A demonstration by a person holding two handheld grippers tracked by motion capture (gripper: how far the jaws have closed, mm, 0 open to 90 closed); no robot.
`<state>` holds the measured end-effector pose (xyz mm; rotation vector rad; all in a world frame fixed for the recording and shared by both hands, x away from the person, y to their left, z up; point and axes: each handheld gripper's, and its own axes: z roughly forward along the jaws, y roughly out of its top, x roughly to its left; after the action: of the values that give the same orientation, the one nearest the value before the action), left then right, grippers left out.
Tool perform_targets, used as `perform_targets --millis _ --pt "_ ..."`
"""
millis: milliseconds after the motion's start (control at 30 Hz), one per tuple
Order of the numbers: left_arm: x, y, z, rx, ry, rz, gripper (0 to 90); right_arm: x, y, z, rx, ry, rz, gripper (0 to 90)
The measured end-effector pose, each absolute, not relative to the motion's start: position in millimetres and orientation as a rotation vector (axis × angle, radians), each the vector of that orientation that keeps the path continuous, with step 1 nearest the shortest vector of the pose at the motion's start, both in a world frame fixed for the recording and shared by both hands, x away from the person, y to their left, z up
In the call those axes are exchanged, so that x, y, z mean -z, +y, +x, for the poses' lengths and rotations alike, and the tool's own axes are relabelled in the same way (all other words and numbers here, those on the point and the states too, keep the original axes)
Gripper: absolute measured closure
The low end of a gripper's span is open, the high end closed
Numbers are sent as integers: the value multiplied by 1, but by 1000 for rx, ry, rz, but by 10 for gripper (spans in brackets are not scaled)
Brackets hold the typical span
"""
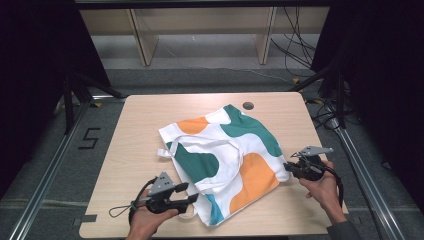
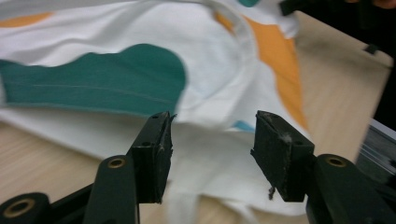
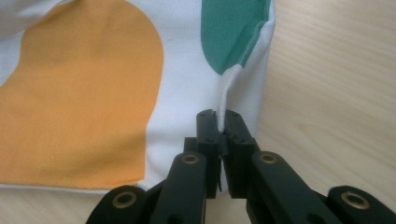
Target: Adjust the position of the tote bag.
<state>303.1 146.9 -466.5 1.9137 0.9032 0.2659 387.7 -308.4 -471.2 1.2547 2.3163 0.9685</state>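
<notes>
The bag [image 1: 227,162] lies flat on the counter [image 1: 135,135]; keep the right tongs [image 3: 221,125] pinched tight on its edge and slide the wide-open left tongs [image 2: 212,140] around its near corner.

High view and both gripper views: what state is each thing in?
White fabric tote bag with green and orange patches: lying flat, rumpled, handles loose.
Left gripper: open, jaws apart over the bag.
Right gripper: shut, pinching a fold of the bag's edge.
Light wooden table: bears the bag.

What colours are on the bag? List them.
The bag is white with orange, green and light-blue patches, best in the high view.
</notes>
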Motion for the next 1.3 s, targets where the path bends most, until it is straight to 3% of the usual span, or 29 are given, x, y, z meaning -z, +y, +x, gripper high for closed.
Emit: perform_targets --millis 200,433,700,733,800,833,900,1100,1300 --pt "470 177 311 -377 1008 1886 431 473 -313 406 -881 2289 1218 877" --pt "476 196 325 -503 1122 1909 367 474 -326 452 -870 2253 1248 877" --pt "484 216 332 -503 1200 1877 340 476 -332 477 -868 2171 1286 838" --pt "486 217 331 -510 1197 1879 340 468 -327 466 -864 2147 1307 712" --pt "489 217 329 -497 1206 1877 336 457 -321 448 -899 2149 1255 594" --pt "490 218 329 -491 1193 1900 336 457 -321 448 -899 2149 1255 594" --pt "492 217 329 -487 1195 1905 320 447 -304 414 -1008 2217 1218 502" --pt "491 216 328 -494 1180 1938 305 440 -261 352 -1137 2367 1144 424" --pt "494 220 331 -523 1234 1902 287 447 -236 328 -1147 2441 1093 388"
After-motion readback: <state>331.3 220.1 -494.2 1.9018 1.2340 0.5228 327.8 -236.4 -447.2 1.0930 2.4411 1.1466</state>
